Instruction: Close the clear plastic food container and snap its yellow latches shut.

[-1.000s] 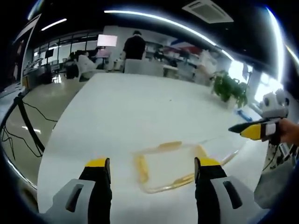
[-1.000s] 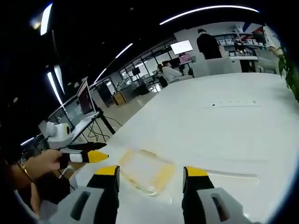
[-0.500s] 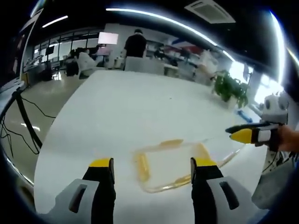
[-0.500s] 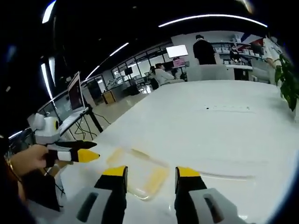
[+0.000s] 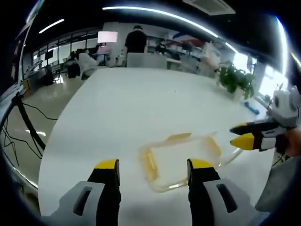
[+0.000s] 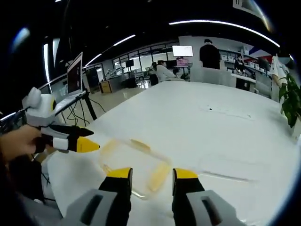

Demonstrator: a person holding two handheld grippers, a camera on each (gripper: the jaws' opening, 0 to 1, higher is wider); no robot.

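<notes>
A clear plastic food container (image 5: 181,157) with yellow latches lies flat on the white table (image 5: 141,103), just past my left gripper (image 5: 154,165), whose jaws stand wide apart with nothing between them. My right gripper (image 5: 236,134) comes in from the right, hovering by the container's right end. In the right gripper view the container (image 6: 134,157) sits just ahead of my right gripper (image 6: 152,174), which is open and holds nothing. The left gripper (image 6: 92,140), held in a hand, points in at its left end. A clear flat piece, seemingly the lid (image 6: 221,176), lies beside it.
The table's near left edge (image 5: 51,150) drops to a floor with cables. A laptop (image 6: 75,75) stands on a stand at the left. A plant (image 5: 235,80) grows at the far right. People (image 5: 136,42) sit and stand beyond the table's far end.
Both pairs of jaws stand a little narrower than a second ago. Each gripper has come closer to the container, which has stayed in place on the table.
</notes>
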